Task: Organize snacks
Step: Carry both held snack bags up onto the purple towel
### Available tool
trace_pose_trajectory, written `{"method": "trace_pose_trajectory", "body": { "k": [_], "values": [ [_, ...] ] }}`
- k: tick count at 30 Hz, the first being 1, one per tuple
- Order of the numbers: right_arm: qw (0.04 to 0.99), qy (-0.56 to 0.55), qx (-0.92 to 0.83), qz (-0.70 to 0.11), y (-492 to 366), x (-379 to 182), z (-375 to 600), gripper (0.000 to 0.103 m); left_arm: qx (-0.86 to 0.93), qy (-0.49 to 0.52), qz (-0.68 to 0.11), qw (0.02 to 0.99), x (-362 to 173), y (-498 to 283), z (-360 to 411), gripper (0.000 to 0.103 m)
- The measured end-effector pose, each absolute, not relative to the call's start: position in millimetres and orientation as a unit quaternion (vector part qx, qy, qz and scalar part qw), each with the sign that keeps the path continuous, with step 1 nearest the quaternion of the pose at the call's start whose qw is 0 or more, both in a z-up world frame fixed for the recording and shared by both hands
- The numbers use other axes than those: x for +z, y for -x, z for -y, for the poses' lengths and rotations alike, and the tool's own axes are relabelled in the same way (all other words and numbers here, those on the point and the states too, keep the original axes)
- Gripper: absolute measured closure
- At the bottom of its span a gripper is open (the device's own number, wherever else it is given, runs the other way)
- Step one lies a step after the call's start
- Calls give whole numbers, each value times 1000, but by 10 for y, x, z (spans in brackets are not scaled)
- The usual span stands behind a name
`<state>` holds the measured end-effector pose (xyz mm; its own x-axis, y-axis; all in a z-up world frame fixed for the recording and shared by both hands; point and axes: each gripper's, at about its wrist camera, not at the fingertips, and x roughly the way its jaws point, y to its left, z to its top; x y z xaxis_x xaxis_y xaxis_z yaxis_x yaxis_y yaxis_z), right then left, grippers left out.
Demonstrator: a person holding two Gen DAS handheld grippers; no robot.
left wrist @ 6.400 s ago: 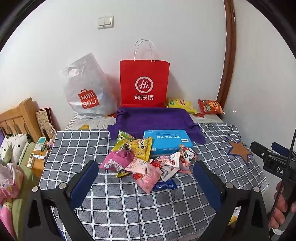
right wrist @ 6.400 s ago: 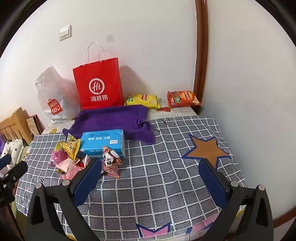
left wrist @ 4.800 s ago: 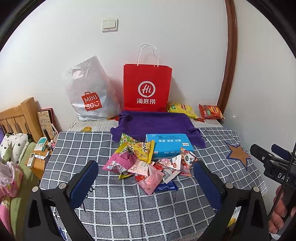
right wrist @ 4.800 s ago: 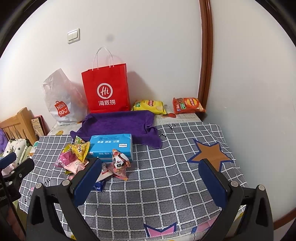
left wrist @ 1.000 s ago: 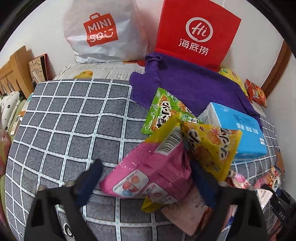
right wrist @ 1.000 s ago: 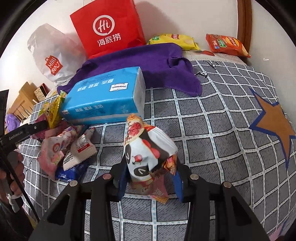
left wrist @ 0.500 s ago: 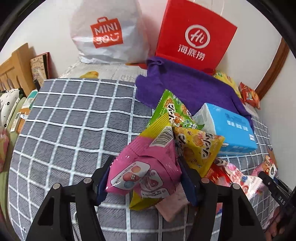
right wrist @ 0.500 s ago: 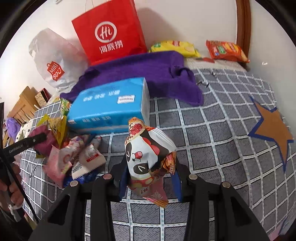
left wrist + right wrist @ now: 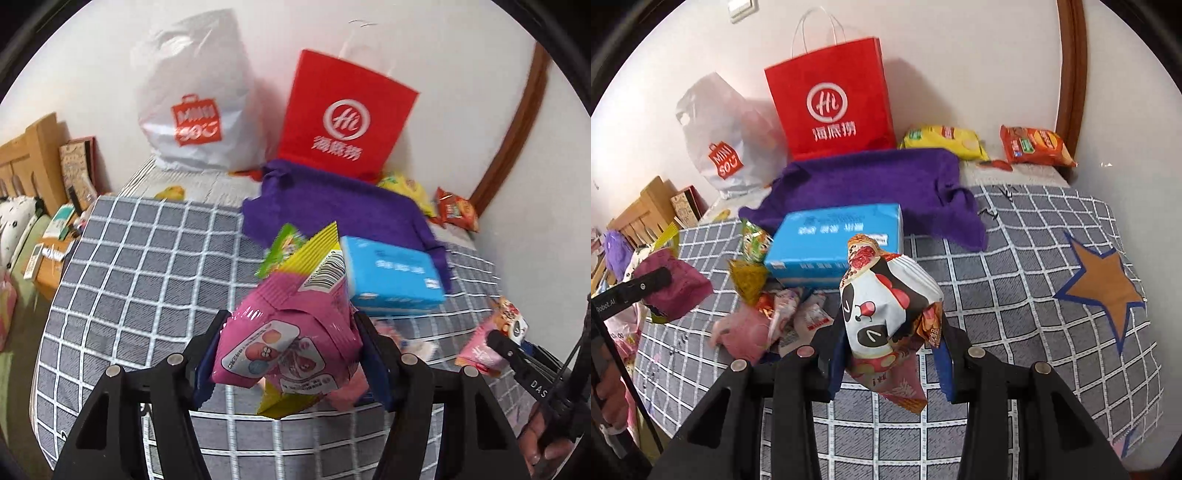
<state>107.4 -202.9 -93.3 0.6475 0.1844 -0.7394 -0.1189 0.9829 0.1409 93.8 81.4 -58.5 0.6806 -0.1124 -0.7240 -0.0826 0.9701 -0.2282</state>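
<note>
Taking the blue tissue box (image 9: 393, 275) on the grey checked cloth (image 9: 147, 258) as the landmark, a white Miniso bag (image 9: 197, 118) stood far behind it to the left, against the wall. The left gripper (image 9: 291, 356) was in front of the box and to its left, its jaws partly closed and pressed against both sides of a pink snack packet (image 9: 288, 341), which hung clear of the cloth; a yellow packet (image 9: 314, 254) rose behind it. A red paper bag (image 9: 833, 99) stood directly behind the box, with a purple towel (image 9: 871, 184) spread between them. Loose snacks (image 9: 783, 317) lay in a pile on the cloth in front of the box's left end. The right gripper (image 9: 890, 363) was in front of the box's right end, its jaws narrowly set and clamped on a white panda-print snack packet (image 9: 882, 299) held off the cloth. Behind the box to the right lay a yellow chip bag (image 9: 942, 142) and an orange chip bag (image 9: 1036, 146).
</note>
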Motion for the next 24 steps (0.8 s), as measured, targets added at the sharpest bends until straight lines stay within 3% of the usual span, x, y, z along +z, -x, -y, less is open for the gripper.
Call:
{"method": "trace_pose_trajectory", "body": {
  "k": [24],
  "values": [
    [926,-37,74,-367,-1614,-236,2045,63,-69,78,-375,921,62,-1698,-290,40]
  ]
}}
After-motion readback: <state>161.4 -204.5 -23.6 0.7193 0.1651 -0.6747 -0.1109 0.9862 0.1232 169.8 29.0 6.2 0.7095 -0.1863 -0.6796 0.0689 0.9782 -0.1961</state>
